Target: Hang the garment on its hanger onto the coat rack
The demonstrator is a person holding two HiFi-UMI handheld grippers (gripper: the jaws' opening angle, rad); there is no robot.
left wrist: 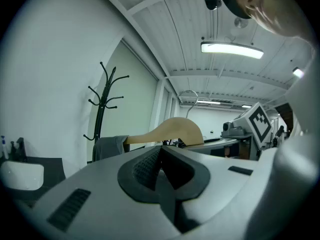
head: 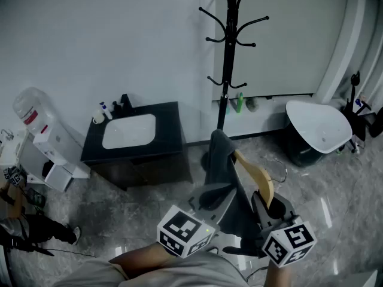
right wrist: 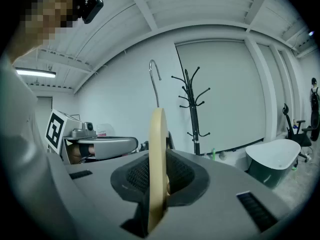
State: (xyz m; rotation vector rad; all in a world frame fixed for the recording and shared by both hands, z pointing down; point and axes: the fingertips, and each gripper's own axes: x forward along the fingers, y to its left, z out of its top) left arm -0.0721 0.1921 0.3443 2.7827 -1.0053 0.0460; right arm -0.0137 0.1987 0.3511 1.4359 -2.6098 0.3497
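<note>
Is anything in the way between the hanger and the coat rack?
Nothing visible. The hanger, clamped in the right gripper, faces the coat rack directly; the sink cabinet sits left of that line, the tub right.

A black vanity cabinet point(head: 170, 123) with a white inset basin point(head: 128, 130) stands against the wall; a white oval tub point(head: 320, 127) sits well apart, green bottle point(head: 240, 102) between.

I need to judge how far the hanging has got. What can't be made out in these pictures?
Black coat rack: head view cuts its top at the upper edge; the grey garment mostly hides its base.
Grey garment: type and lower part unclear, covered by the left gripper in head view.
Small bottles on the dark vanity: too small to identify in head view.
</note>
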